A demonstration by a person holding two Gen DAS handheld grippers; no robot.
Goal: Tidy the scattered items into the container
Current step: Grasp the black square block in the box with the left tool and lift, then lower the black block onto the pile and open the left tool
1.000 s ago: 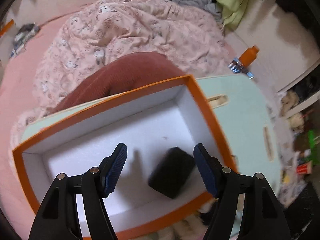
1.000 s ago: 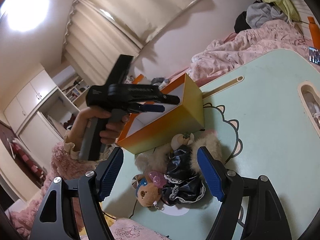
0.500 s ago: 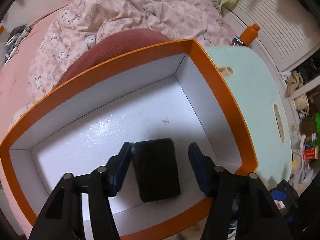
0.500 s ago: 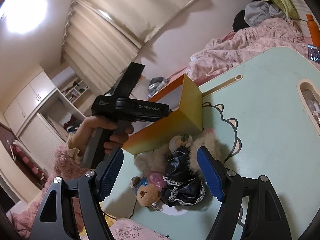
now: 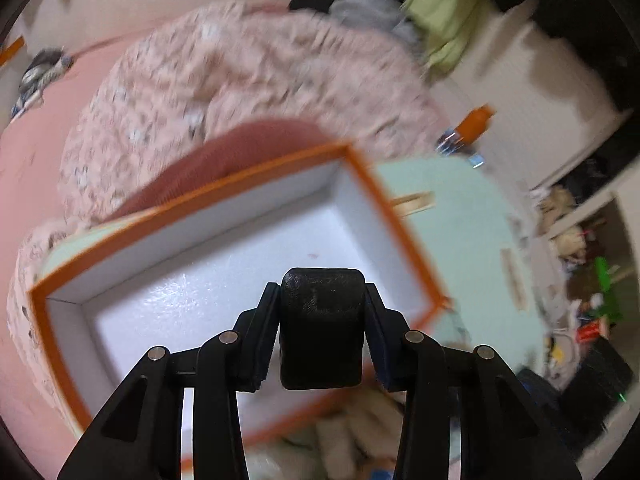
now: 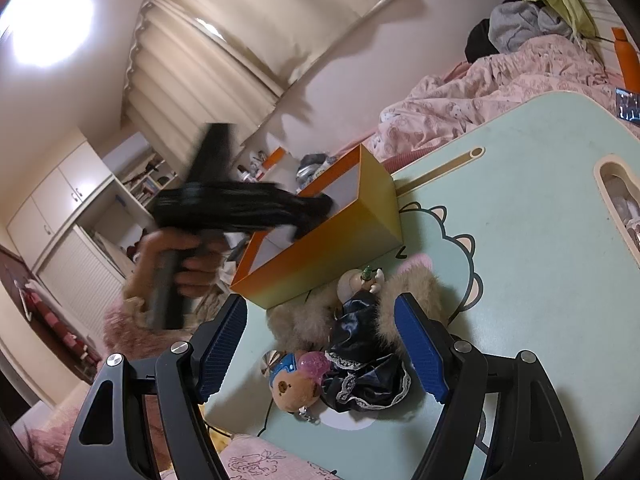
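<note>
The orange box (image 5: 360, 168), white inside, sits on the pale green counter (image 5: 472, 240), directly ahead of and below the left hand-held gripper (image 5: 322, 332). That gripper is clenched on a black block (image 5: 322, 320), which fills the gap between the two pads, its long axis running along the fingers. The block hangs above the near part of the box floor, so any release must go straight down and forward of the gripper. The view is blurred, which suggests fast motion.

The right hand-held gripper (image 6: 320, 344) is released, jaws wide apart. A doll in a dark dress (image 6: 360, 344) with a small bear (image 6: 294, 390) at its near end lies between the pads on the counter, its long axis running roughly fore-aft. The right gripper is nearer to these items; the box lies ahead and to its left.

Half a second ago the block lay on the box floor between open left pads. Now it is gripped and raised, and the box appears farther off. The right gripper view is nearly unchanged.
</note>
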